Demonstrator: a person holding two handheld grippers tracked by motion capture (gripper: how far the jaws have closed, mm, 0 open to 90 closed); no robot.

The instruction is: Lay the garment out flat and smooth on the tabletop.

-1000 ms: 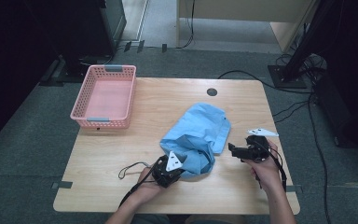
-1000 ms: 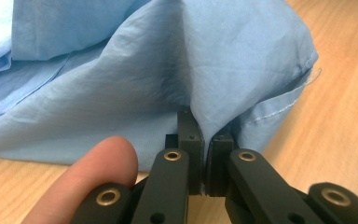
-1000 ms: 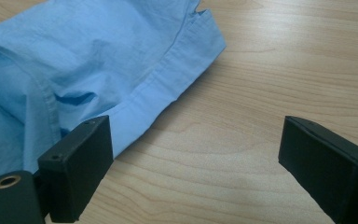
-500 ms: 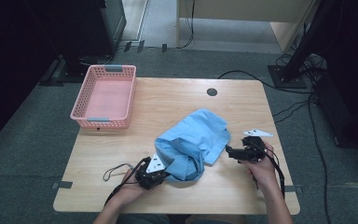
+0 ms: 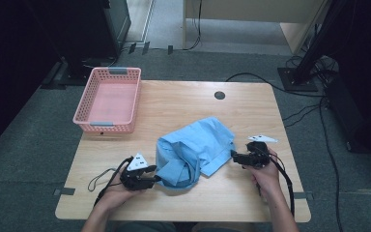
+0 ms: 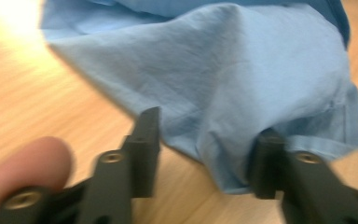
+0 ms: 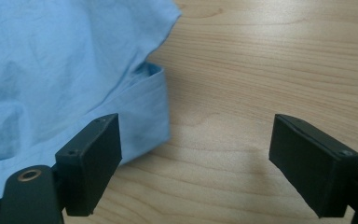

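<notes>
A crumpled light-blue cloth lies on the wooden table, right of centre. My left gripper is at the cloth's near-left corner. Its jaws have just been opening and stand open. A fold of the cloth lies loose between them, and its hem rests against the right jaw. My right gripper points at the cloth's right edge. Its jaws have just been closing a little and stand wide open over bare wood. A cuff of the cloth lies just beyond the left jaw.
A pink plastic basket sits at the table's far-left corner. A small black round grommet is set in the wood near the far edge. Cables run over the grey floor to the right of the table.
My left hand slid left along the table's near edge, pulling the cloth's near corner with it. Its jaws then came apart. The right hand barely shifted.
</notes>
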